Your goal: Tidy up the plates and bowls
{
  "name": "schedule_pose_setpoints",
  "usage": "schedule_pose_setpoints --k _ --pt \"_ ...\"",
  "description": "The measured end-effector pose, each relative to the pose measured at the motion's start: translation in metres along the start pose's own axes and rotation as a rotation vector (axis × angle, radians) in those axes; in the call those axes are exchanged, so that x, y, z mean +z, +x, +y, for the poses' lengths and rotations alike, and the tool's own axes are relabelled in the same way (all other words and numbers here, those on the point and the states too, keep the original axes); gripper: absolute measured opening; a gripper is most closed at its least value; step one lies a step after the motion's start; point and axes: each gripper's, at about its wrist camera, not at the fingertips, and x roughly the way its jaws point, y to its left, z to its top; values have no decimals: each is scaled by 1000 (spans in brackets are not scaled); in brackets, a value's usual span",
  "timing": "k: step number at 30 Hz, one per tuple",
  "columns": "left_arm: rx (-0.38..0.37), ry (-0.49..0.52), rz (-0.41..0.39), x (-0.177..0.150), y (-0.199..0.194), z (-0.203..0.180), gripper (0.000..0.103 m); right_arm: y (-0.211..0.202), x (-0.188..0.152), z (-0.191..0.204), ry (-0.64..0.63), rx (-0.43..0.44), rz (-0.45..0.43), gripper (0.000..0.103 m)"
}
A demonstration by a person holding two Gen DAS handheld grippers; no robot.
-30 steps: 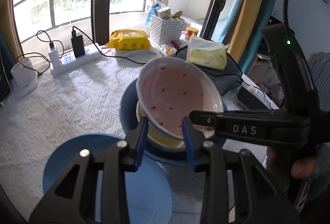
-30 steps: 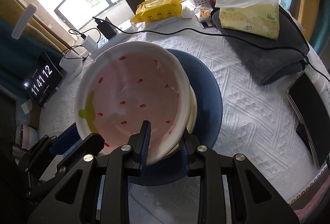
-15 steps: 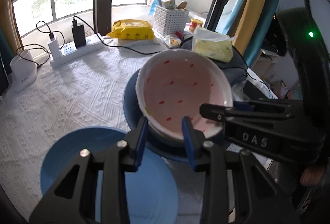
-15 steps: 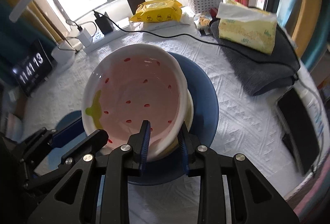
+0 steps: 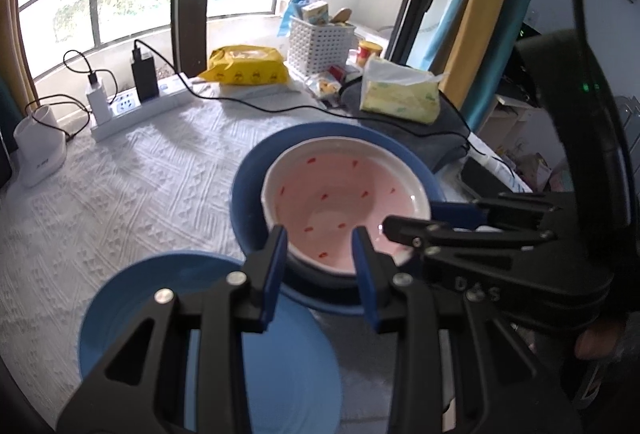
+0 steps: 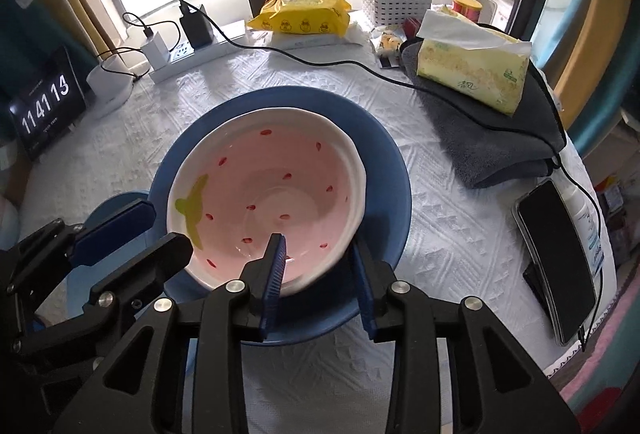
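The pink bowl, speckled red with a green mark on one side, sits in the dark blue plate near the middle of the white tablecloth; a second pale rim shows beneath its right edge, so it seems nested on another bowl, though that one is mostly hidden. Judged from this, the stacking of bowls on the plate looks largely done — what remains is the lighter blue plate, which lies alone just beside the stack, toward the left hand. The right gripper reaches steeply down over the near rim of the bowl, one finger inside and one outside; its jaws are opening, with the rim between them but the pads no longer pressing on it. The left gripper hangs over the gap between the two plates, angled down toward the bowl, its tongs partly spread and pinching nothing — the bowl only shows through the gap. A thumb of the right hand shows at the edge of the left view.
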Motion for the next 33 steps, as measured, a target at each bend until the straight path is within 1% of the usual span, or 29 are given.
schedule_pose_setpoints --k 9,17,28,33 --pt "9 -43 -13 6 -4 14 35 -11 -1 -8 34 32 -30 35" --pt "17 -52 -23 14 -8 19 35 -22 0 -20 66 57 -71 35" --pt "39 -54 -3 23 -5 30 36 -27 5 -37 89 74 -100 35" --pt "63 -74 4 26 -2 42 36 -27 6 -46 110 78 -109 35"
